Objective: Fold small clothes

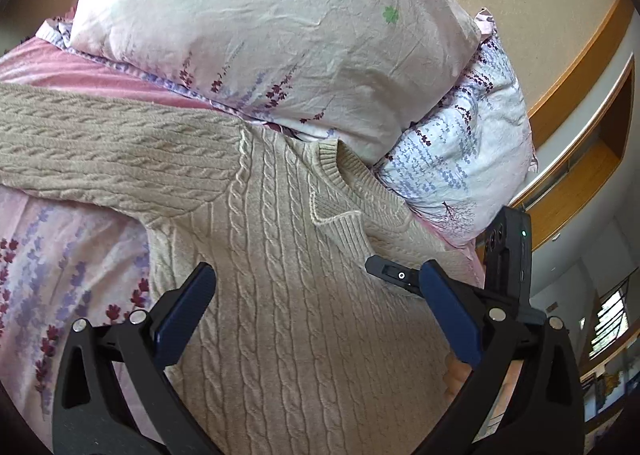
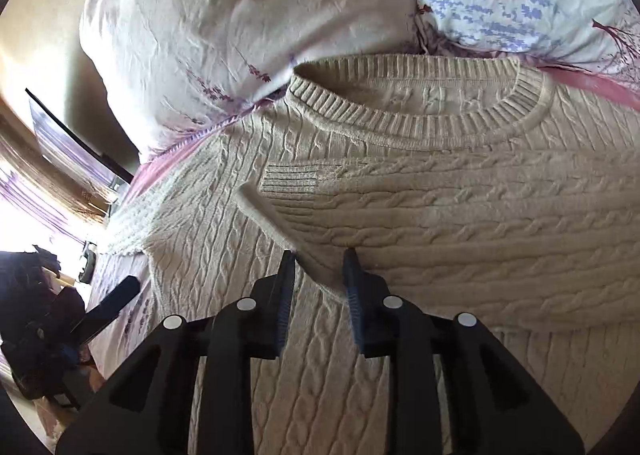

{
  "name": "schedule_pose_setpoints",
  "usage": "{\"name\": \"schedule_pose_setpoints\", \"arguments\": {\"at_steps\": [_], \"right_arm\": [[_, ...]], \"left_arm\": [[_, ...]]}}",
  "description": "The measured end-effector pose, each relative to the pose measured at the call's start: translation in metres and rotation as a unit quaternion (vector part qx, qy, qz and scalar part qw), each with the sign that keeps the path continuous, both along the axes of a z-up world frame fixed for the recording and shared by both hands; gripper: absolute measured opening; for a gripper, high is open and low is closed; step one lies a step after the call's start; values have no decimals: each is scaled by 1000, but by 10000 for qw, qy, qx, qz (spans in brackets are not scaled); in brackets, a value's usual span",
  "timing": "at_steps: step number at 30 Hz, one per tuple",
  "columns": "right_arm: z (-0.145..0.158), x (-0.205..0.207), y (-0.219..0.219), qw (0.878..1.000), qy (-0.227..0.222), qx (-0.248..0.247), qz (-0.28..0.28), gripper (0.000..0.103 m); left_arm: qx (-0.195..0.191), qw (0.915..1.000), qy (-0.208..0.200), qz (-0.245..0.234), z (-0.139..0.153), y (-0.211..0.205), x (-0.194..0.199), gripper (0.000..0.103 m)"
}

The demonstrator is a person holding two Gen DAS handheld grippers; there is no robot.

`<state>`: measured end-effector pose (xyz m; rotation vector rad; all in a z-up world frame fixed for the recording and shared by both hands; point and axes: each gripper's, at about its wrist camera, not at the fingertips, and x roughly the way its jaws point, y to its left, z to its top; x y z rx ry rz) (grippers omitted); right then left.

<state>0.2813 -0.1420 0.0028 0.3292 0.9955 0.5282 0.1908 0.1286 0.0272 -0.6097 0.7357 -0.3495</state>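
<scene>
A beige cable-knit sweater (image 1: 280, 255) lies flat on the bed, its ribbed collar (image 1: 340, 183) toward the pillows. My left gripper (image 1: 316, 287) is open wide above the sweater's body, holding nothing. In the right wrist view the sweater (image 2: 240, 335) has its right sleeve (image 2: 460, 215) folded across the chest below the collar (image 2: 400, 119). My right gripper (image 2: 320, 267) has its jaws narrowly apart around the sleeve's lower edge. The right gripper also shows in the left wrist view (image 1: 392, 275) at the sweater's right side.
Two floral pillows (image 1: 260, 27) (image 1: 472, 159) lie just beyond the collar. The bed has a pink floral sheet (image 1: 48, 255). A wooden headboard and shelf (image 1: 580, 67) stand at the right. The left gripper's finger (image 2: 108, 307) shows at the left of the right wrist view.
</scene>
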Motion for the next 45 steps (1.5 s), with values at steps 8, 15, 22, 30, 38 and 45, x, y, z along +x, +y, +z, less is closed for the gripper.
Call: {"name": "schedule_pose_setpoints", "arguments": {"at_steps": [8, 15, 22, 30, 38, 45], "right_arm": [[6, -50, -164, 9692, 275, 1187, -2140, 38], [-39, -59, -250, 9182, 1003, 1731, -3420, 37], [-35, -51, -263, 9134, 604, 1556, -3712, 16], [-19, -57, -249, 9293, 104, 1411, -3412, 9], [-32, -59, -224, 9388, 509, 862, -3295, 17], [15, -84, -196, 9467, -278, -290, -3196, 34]], "left_arm": [[-689, 9940, 722, -442, -18, -33, 44, 78], [-737, 9889, 1258, -293, -38, -51, 68, 62], [-684, 9875, 1400, -228, -44, -60, 92, 32], [-25, 9980, 627, -105, -23, -51, 98, 8], [626, 9933, 973, -21, -44, -43, 100, 11], [200, 9973, 683, 191, -13, 5, 56, 55]]}}
